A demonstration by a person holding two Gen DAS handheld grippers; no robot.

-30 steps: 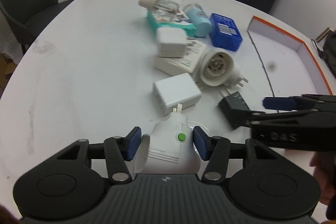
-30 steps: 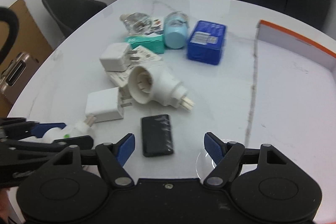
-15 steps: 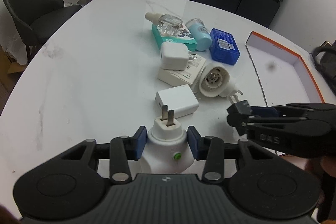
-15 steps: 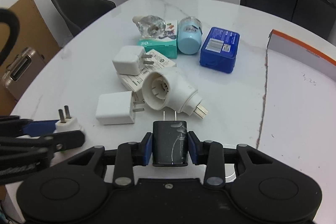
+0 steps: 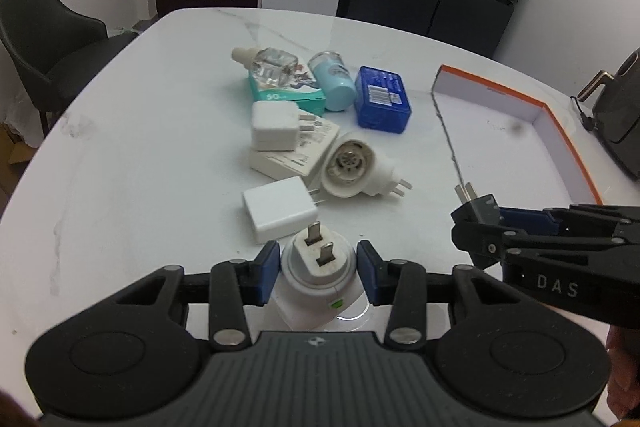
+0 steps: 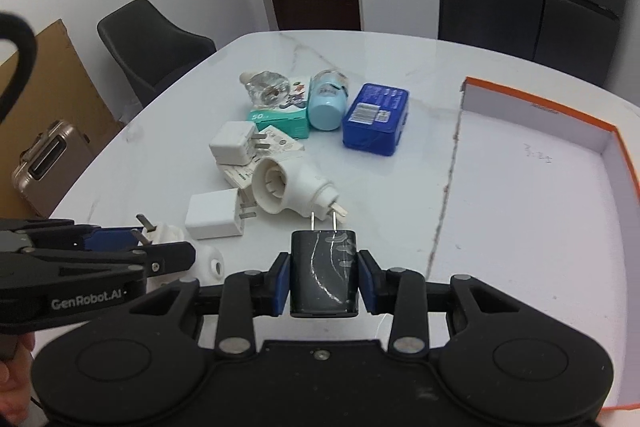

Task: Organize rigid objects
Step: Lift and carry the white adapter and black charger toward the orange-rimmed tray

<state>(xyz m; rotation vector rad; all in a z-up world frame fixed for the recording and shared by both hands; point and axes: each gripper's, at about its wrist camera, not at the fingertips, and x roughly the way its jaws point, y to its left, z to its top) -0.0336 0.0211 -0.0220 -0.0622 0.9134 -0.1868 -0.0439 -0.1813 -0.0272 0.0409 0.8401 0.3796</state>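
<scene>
My left gripper [image 5: 318, 273] is shut on a white plug-in device with a green dot [image 5: 316, 275], prongs pointing forward, held above the table. My right gripper [image 6: 323, 279] is shut on a black charger [image 6: 323, 273], prongs forward, also lifted. Each gripper shows in the other's view: the right gripper [image 5: 476, 223] and the left gripper [image 6: 160, 247]. A pile of chargers and boxes lies mid-table: two white chargers [image 5: 280, 213] [image 5: 274, 127], a round white plug-in device [image 5: 352, 167], a blue box [image 5: 382, 99].
An open white tray with an orange rim [image 6: 552, 115] lies at the right. A teal box [image 5: 286, 91], a clear bottle [image 5: 272, 63] and a light-blue bottle [image 5: 334, 83] sit at the back of the pile. A black chair [image 5: 44, 39] stands at the left table edge.
Both grippers closed on their objects, the left on the white plug-in device and the right on the black charger, and lifted them off the table.
</scene>
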